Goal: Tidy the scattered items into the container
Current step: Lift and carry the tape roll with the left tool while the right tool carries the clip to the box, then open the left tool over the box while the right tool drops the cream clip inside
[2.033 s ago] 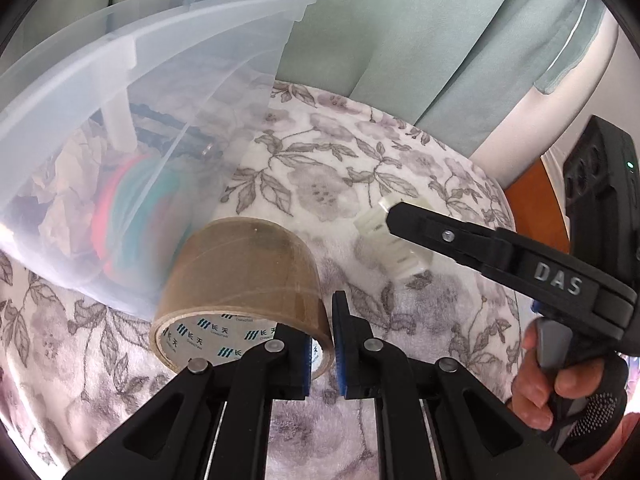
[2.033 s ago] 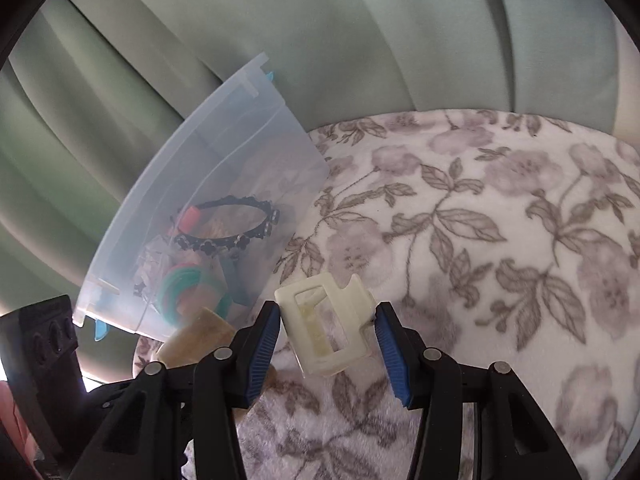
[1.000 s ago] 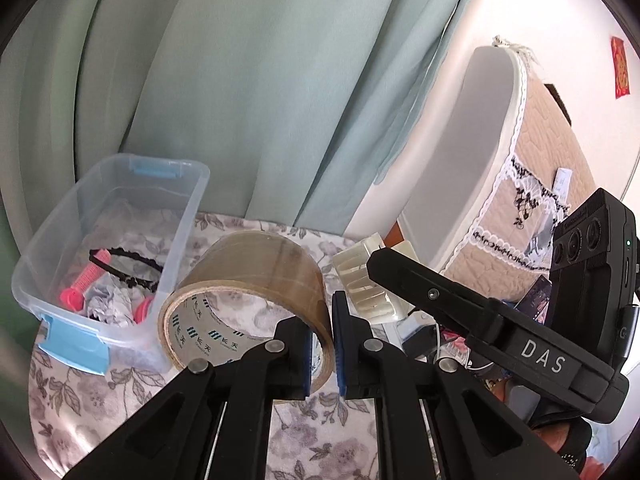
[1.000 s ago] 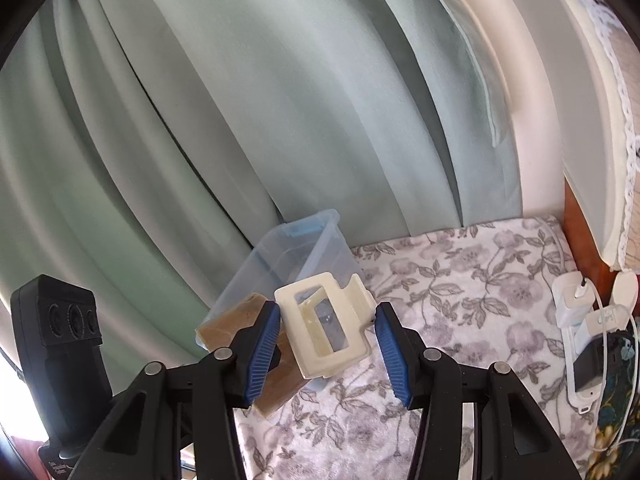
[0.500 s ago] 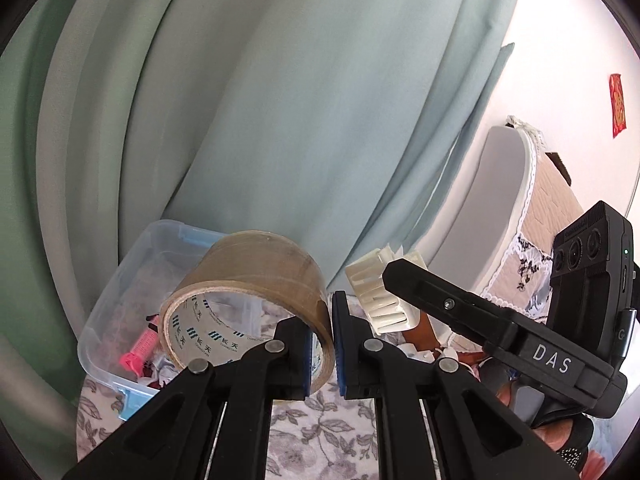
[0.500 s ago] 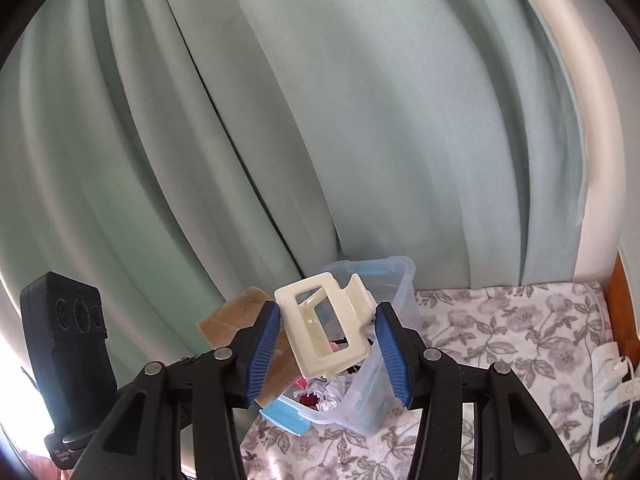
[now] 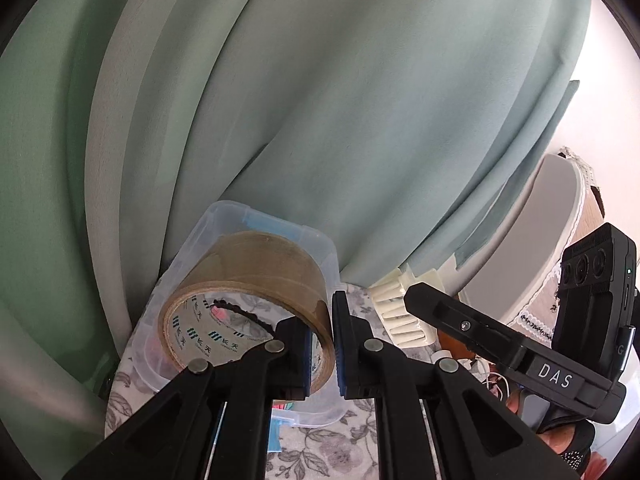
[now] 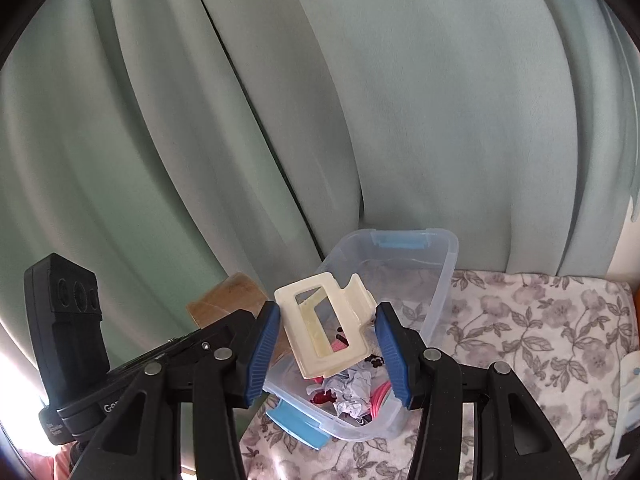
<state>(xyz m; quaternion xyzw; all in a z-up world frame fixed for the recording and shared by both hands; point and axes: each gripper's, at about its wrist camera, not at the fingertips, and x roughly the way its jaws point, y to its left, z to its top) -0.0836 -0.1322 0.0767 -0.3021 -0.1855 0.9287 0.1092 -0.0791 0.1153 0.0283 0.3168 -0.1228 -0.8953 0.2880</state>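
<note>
My left gripper [image 7: 322, 344] is shut on the wall of a brown packing tape roll [image 7: 256, 280], held up in the air in front of the clear plastic box [image 7: 256, 216]. My right gripper [image 8: 326, 344] is shut on a cream plastic clip [image 8: 324, 324], hanging over the near end of the clear box [image 8: 440, 280]. Inside the box lie crumpled paper [image 8: 352, 392], pink items and a black hairband. In the left wrist view the cream clip [image 7: 400, 312] shows beside the other gripper's black finger. In the right wrist view the tape roll [image 8: 228, 296] appears at left.
The box with blue latches [image 8: 396, 242] stands on a floral cloth [image 8: 540, 320] against green curtains [image 8: 360, 100]. A grey padded headboard [image 7: 536, 240] rises at the right in the left wrist view. White chargers [image 8: 630, 392] lie at the cloth's right edge. A hand [image 7: 532, 412] holds the right gripper.
Both grippers rose and swung back toward the box, each keeping its item. The box, earlier close and then far at left, now sits directly behind the tape and under the clip.
</note>
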